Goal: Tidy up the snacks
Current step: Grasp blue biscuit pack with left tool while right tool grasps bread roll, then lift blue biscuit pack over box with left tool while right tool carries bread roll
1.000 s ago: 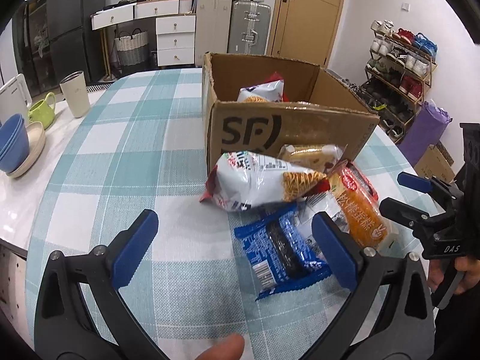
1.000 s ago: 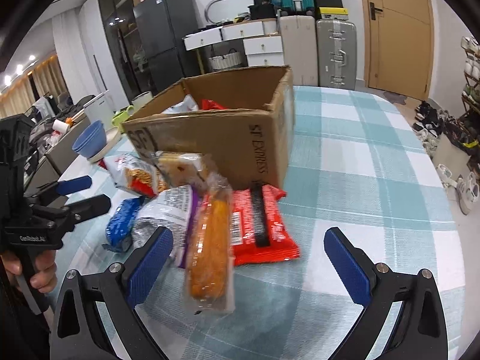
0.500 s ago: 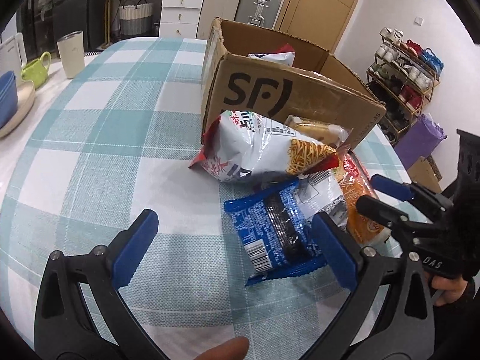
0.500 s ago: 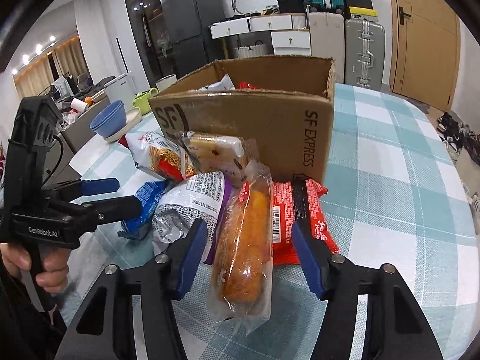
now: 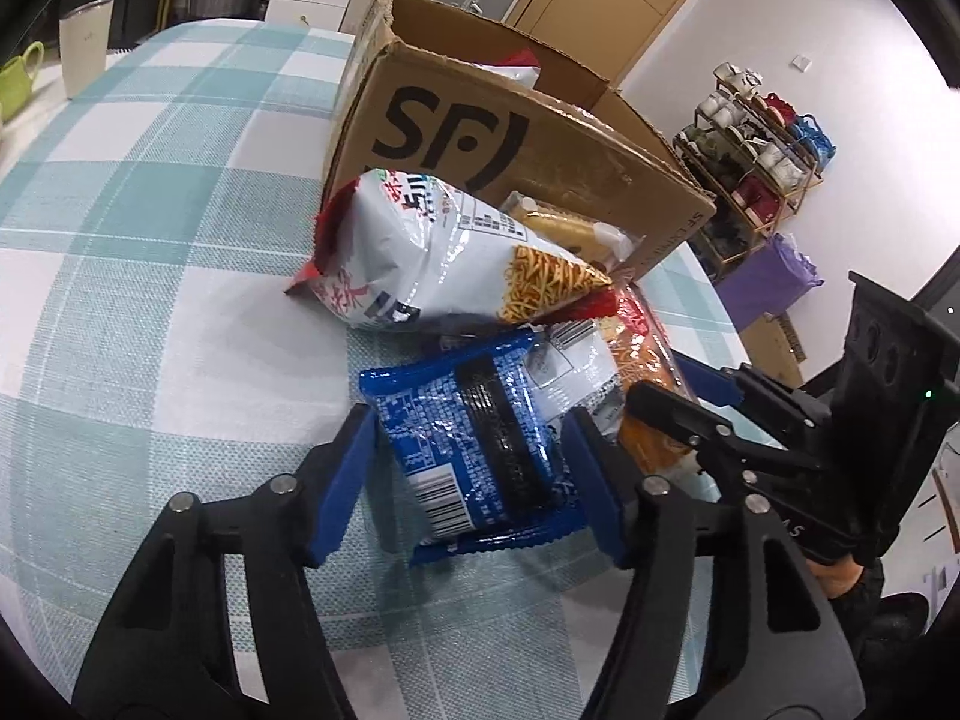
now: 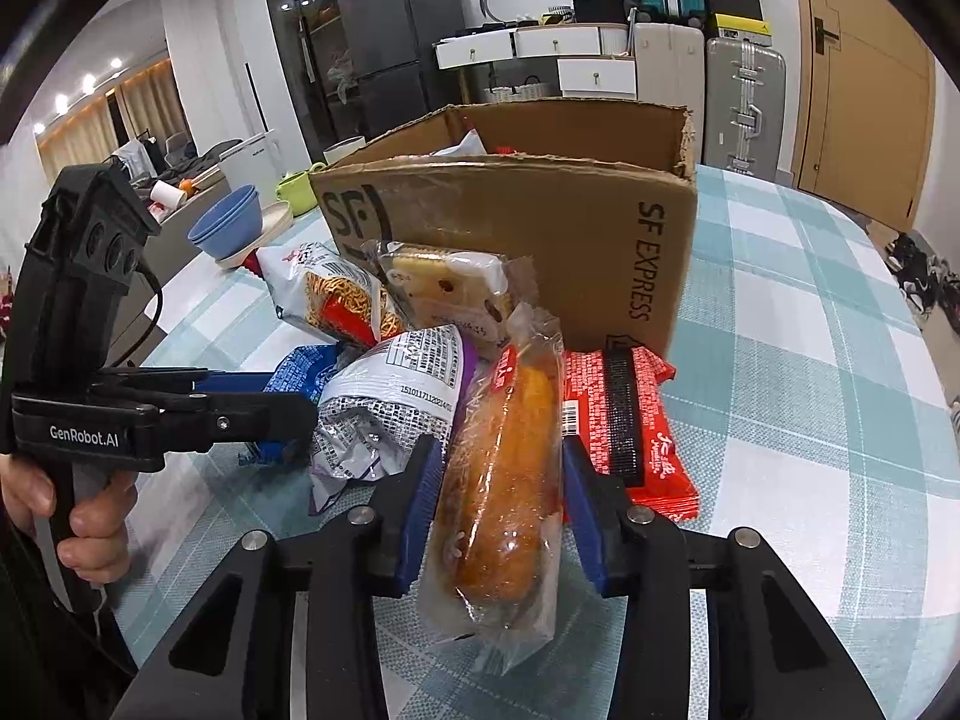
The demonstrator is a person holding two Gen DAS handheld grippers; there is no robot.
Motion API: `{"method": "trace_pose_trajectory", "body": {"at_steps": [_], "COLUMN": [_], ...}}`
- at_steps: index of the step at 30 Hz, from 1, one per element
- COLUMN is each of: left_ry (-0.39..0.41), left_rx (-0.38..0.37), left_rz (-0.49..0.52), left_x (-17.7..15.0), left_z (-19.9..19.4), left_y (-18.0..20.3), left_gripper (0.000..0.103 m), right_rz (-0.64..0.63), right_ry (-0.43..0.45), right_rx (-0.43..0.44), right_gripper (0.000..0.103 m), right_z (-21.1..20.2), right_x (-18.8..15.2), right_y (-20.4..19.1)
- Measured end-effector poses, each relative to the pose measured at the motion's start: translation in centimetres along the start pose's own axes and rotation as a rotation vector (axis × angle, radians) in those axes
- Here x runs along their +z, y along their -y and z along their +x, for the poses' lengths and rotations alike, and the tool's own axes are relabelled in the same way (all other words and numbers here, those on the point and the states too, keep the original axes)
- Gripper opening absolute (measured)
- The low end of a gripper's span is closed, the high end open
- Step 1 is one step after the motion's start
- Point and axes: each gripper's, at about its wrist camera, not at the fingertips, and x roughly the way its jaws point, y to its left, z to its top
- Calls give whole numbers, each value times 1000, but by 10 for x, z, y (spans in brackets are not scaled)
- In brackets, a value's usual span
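Snacks lie in a heap on the teal-and-white checked tablecloth (image 5: 150,228), right at the front of the brown cardboard SF box (image 6: 540,240).

Our left gripper (image 5: 474,480) has its blue pads either side of the blue foil snack packet (image 5: 474,432), both touching the wrapper, so it's closed on it; packet is flat on the cloth. Our right gripper (image 6: 498,504) is clamped on the clear-wrapped golden bread roll (image 6: 504,480), pads pressing both sides of the wrapper.

Left view only: white noodle-snack bag w/ red ends (image 5: 432,258) resting beyond the blue packet & up against the box; a beige mug (image 5: 84,45) far left; a shoe rack (image 5: 762,138) by the wall. The blue packet is seen whole here, barcode toward us.

Right view only: red flat packet w/ black stripe (image 6: 624,420) just right of the roll, touching the box corner; silver-and-purple bag (image 6: 390,414) left of the roll; clear-wrapped cake slice (image 6: 450,288) leaning on the box front; blue bowls (image 6: 231,222) stacked on a plate behind. Here the blue packet is mostly hidden behind the left gripper's body. Inside the box we see tops of a white & a red bag, can't tell more.
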Motion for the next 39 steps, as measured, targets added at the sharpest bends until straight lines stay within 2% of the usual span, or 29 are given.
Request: {"method": "trace_pose_trajectory", "body": {"at_steps": [4,8,12,16,24,36,39], "left_ry": [-28,-44,-39,-25,28,70,77], "left_rx": [-46,-48,-12,-9,63,129,137], "left_rz": [-12,-4,15,-5,-1,34,41], "left_x": [1,-2,-4,-3,1,-11,-11], "left_z": [6,5,4,3,-4,-19,-22], "left_y": [-4,-6,-4,-7,-16,-18,-17], "left_gripper": [59,59,49,42,42,42,42], "right_rz": [-7,-22,-19,-17,-28,-47,-66], "right_ry": [-4,2,1,-9,-11,-42,-47], "right_rx": [-10,-21,-16,-3,25,-43,-34], "right_gripper": [36,36,36,36,36,36,36], "right_z": [-1,-5,-6,-1,-9,3,3], "right_x": [0,1,1,-1,1,0,-1], "right_y": [-2,-3,1,2,-2,-15,-24]}}
